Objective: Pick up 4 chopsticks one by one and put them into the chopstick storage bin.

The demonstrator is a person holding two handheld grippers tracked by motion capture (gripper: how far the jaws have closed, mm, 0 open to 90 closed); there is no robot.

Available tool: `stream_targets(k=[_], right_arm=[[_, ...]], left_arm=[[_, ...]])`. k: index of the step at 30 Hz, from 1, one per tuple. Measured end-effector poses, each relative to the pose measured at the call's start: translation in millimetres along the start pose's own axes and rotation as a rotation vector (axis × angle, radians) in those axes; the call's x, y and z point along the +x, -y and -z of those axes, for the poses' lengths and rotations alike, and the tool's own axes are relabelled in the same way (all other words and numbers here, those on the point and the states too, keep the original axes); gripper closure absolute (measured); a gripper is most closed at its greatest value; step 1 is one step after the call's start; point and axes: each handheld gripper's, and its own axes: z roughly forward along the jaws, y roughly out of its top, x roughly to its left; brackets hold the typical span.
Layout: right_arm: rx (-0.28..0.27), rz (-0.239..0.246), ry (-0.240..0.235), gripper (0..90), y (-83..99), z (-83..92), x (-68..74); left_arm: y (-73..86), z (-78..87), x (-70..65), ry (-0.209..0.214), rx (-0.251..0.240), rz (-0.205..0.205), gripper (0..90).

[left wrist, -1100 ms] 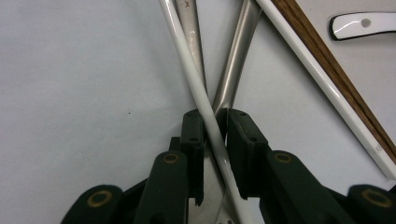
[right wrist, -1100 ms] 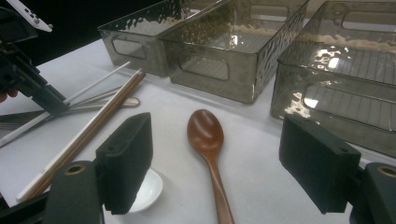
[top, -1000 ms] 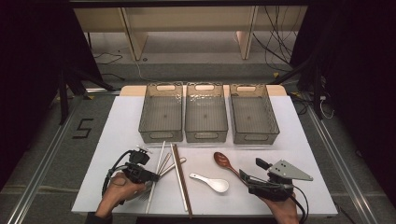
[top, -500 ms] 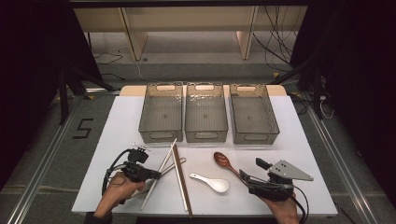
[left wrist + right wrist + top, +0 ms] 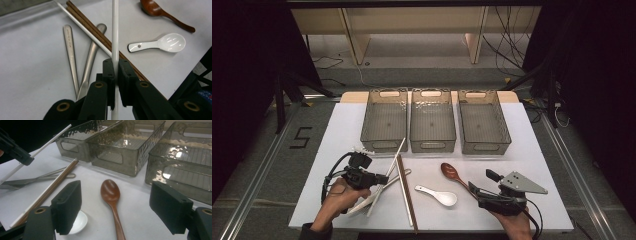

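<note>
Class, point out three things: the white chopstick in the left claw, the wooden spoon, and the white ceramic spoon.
white chopstick (image 5: 115,30), left gripper view, mid-shaft.
wooden spoon (image 5: 110,190), right gripper view, bowl.
white ceramic spoon (image 5: 172,42), left gripper view, bowl.

Three bins (image 5: 432,120) are set side by side at the far part of the table (image 5: 537,165). Before the left and middle ones, a chopstick (image 5: 394,160) is held raised in the left gripper (image 5: 379,179), above chopsticks (image 5: 406,192) and metal cutlery (image 5: 71,57). To their right a ceramic spoon (image 5: 438,195) is laid, with a wooden spoon (image 5: 452,173) just beyond, before the right gripper (image 5: 474,192).
</note>
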Motion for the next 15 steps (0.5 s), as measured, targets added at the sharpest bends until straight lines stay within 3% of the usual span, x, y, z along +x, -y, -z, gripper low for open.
stream_targets(k=[15], right_arm=[[0.002,-0.005,0.001,26.7,0.0,-0.2,-0.6]], left_arm=[[-37.4,13.9,12.0,-0.04,-0.072,-0.011,84.2]])
